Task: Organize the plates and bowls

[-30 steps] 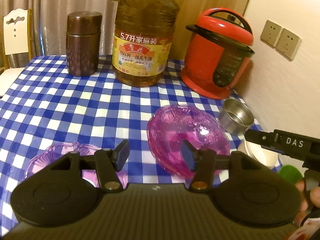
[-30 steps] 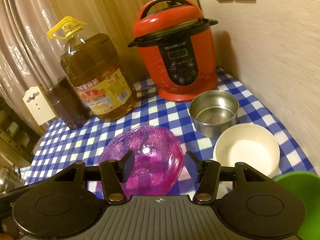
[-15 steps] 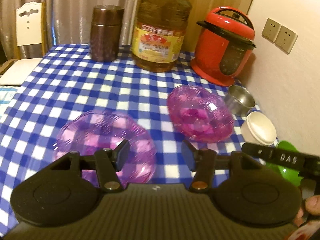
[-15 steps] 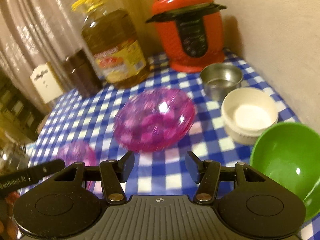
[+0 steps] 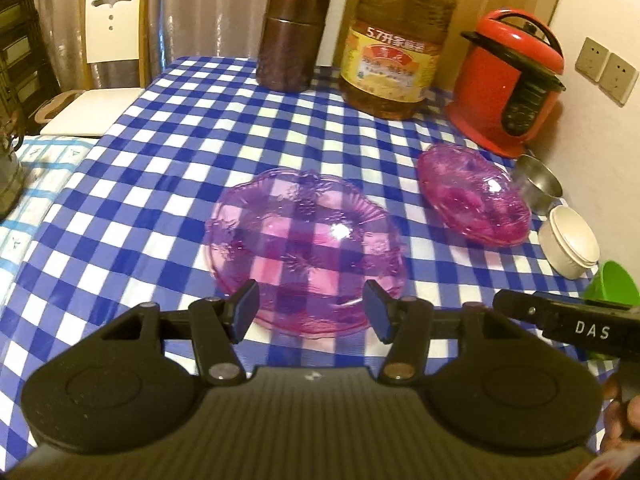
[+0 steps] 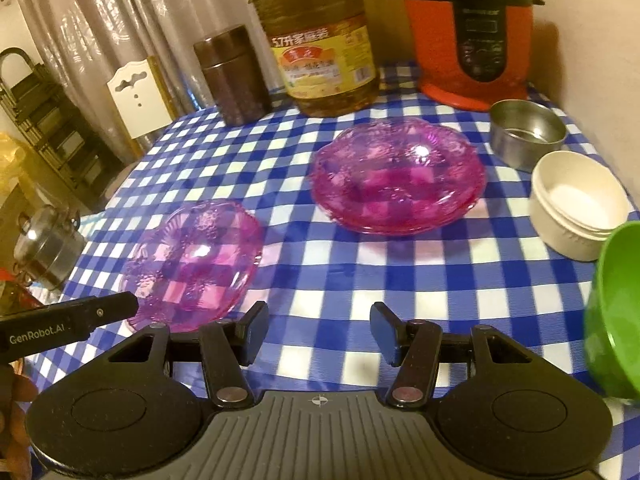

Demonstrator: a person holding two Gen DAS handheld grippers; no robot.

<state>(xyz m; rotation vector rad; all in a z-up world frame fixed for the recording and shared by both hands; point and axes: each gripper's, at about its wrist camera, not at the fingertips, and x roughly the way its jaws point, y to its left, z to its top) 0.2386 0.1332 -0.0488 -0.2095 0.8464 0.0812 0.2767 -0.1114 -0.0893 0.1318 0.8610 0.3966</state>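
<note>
Two clear purple plates lie on the blue checked table. The nearer plate [image 5: 306, 246] [image 6: 192, 256] sits just beyond my left gripper [image 5: 310, 314], which is open and empty above the plate's near rim. The darker plate [image 5: 474, 194] [image 6: 398, 176] lies further right, ahead of my right gripper [image 6: 318, 334], which is also open with nothing between its fingers. Along the right edge stand a steel bowl [image 5: 538, 188] [image 6: 528, 134], a white bowl [image 5: 568, 242] [image 6: 576, 204] and a green bowl [image 5: 612, 284] [image 6: 616, 312].
At the back stand a brown canister [image 5: 292, 38], a large oil bottle [image 5: 394, 46] and a red pressure cooker [image 5: 508, 84]. The wall runs along the right. A chair [image 5: 108, 36] and a lower surface with a metal pot [image 6: 48, 244] lie to the left.
Both grippers have drawn back toward the table's near edge, so more of the table shows. The nearer purple plate is now in full view ahead of the left gripper, and the green bowl has come into view.
</note>
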